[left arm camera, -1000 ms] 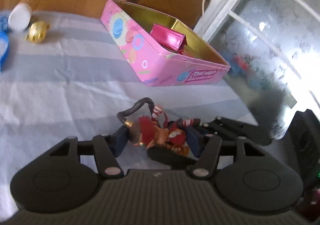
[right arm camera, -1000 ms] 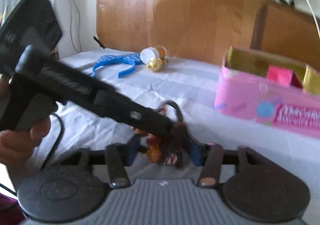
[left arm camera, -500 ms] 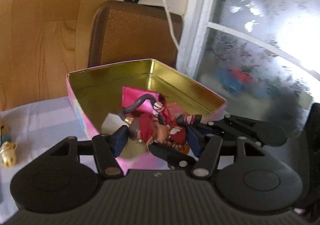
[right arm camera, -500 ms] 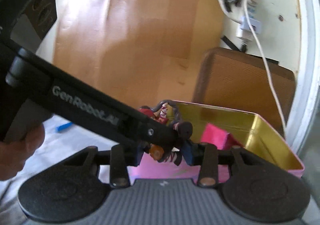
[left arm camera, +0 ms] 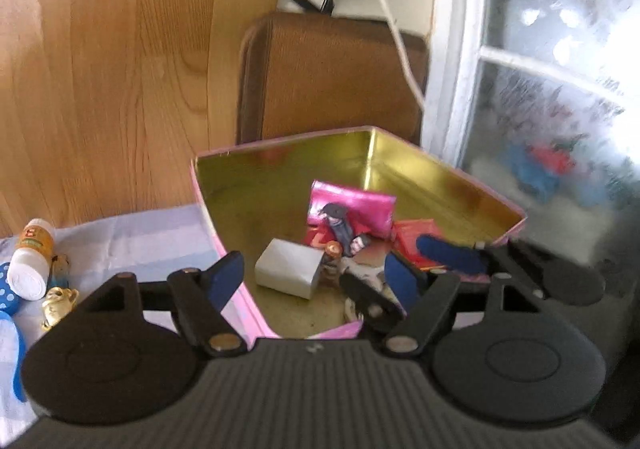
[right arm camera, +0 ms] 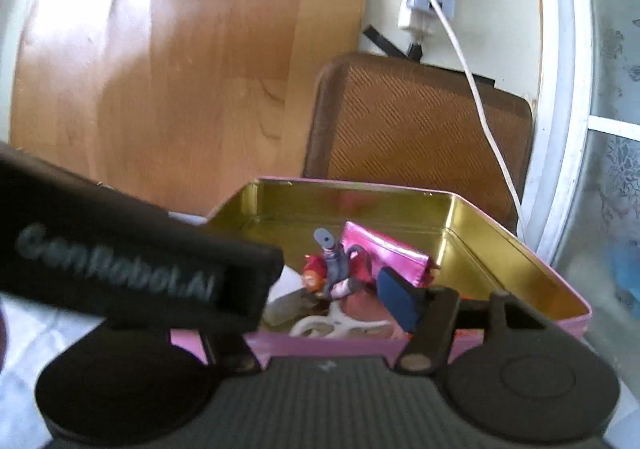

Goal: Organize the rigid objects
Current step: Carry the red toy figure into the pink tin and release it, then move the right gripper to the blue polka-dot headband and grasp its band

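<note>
both my left gripper (left arm camera: 316,277) and right gripper (right arm camera: 332,301) had just been opening above the pink tin (left arm camera: 400,153), jaws apart, nothing clamped. the toy figure (left arm camera: 340,237) lay inside the tin, against the pink pouch (left arm camera: 360,205).

striped cloth (left arm camera: 132,237) bears pink tin (left arm camera: 236,281); white bottle (left arm camera: 32,259), gold trinket (left arm camera: 58,305) lie left

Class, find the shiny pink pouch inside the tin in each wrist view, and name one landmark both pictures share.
Left wrist view: the shiny pink pouch sits just above centre, leaning inside the tin behind the toy figure.
Right wrist view: the pouch is right of centre, right of the figure.
Shared landmark: the brown woven chair back behind the tin.
</note>
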{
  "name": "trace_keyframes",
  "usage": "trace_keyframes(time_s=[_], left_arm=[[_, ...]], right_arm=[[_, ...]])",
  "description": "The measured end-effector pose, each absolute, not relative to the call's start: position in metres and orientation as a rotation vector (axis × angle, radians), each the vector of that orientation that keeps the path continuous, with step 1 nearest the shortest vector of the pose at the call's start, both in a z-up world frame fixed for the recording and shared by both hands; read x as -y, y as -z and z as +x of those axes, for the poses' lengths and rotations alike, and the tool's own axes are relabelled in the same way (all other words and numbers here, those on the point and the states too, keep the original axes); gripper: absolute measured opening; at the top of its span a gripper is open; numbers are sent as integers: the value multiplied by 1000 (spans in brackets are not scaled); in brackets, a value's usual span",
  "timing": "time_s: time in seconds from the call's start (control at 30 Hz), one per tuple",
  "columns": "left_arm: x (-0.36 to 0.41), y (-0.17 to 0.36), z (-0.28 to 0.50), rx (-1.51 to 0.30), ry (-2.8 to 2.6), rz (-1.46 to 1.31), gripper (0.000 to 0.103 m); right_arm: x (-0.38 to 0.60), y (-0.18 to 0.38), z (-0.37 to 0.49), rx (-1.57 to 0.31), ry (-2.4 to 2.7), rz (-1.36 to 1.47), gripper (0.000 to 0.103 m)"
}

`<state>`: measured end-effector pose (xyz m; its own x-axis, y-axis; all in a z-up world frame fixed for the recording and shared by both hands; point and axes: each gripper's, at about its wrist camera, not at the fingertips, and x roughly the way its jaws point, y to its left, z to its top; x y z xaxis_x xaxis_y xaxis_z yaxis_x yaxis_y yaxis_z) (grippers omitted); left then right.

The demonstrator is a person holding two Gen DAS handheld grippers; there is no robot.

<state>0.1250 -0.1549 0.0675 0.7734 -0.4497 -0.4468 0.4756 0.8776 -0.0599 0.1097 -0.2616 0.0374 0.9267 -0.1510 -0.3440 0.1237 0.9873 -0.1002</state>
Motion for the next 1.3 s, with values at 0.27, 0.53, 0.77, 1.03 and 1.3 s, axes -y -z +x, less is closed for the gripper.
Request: trace_keyframes(time_s=[0.27,0.53,0.77,1.03,1.3], left_arm=[[96,-69,89,-420,483,-39,79],[9,-22,67,-495,271,16,79],[-84,4,70,-534,-28,-2,79],[-136,-1,70,-484,-145,-265,79],[-125,-1,67,-444,-131,-191,79]], right_arm=[[242,-49,65,-320,43,32,61],[190,-39,58,-366,-110,9,56],[144,-24,87,-480,-228,-5,53],[92,-22,164,-588,-328,52,38],[38,5,251,-699,-293,-29,24]])
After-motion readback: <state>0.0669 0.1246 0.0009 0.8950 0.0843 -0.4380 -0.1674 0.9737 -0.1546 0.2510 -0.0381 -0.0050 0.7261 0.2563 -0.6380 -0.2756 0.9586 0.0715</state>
